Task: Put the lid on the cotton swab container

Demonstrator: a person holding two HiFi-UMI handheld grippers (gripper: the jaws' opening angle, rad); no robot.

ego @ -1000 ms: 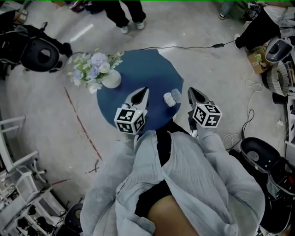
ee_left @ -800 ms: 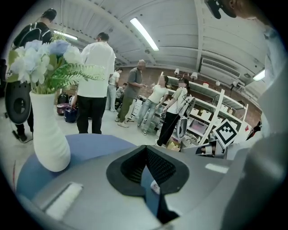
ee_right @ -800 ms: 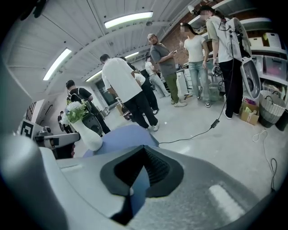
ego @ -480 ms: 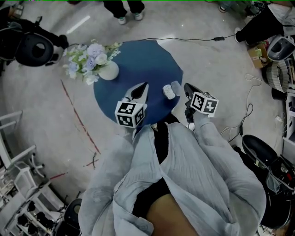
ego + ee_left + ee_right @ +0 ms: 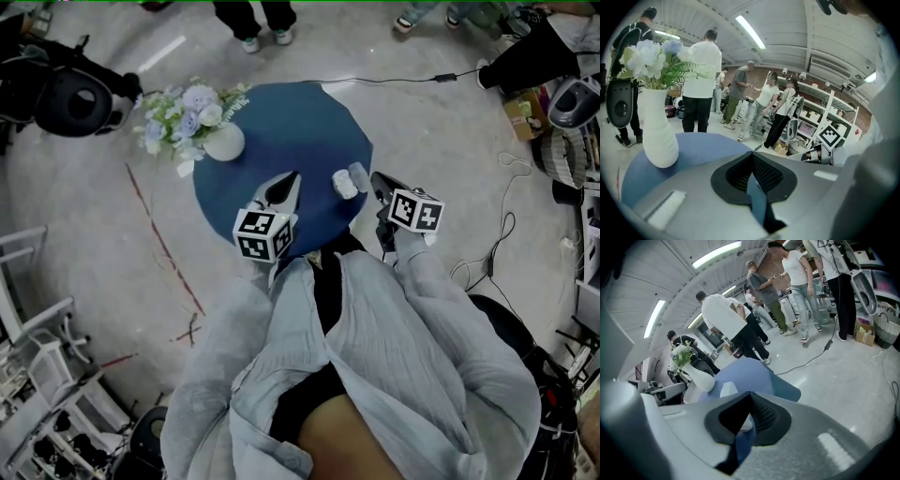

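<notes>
On the round blue table (image 5: 281, 127) two small pale pieces stand close together near its right edge: the cotton swab container (image 5: 344, 186) and, just beyond it, what looks like its lid (image 5: 358, 172). Which is which is hard to tell at this size. My right gripper (image 5: 376, 179) is shut and empty, a short way right of them. In the right gripper view a pale piece (image 5: 728, 389) shows just past the shut gripper (image 5: 750, 395). My left gripper (image 5: 288, 179) hovers over the table's near part, left of the pieces, shut and empty (image 5: 752, 155).
A white vase of pale flowers (image 5: 223, 141) stands at the table's far left edge (image 5: 657, 137). A black cable (image 5: 403, 94) runs across the floor beyond the table. Several people stand around the room. Equipment and bags crowd the floor at the right and left edges.
My right gripper has drifted left, closer to the two pale pieces. The left gripper has hardly moved. The head view shifted slightly.
</notes>
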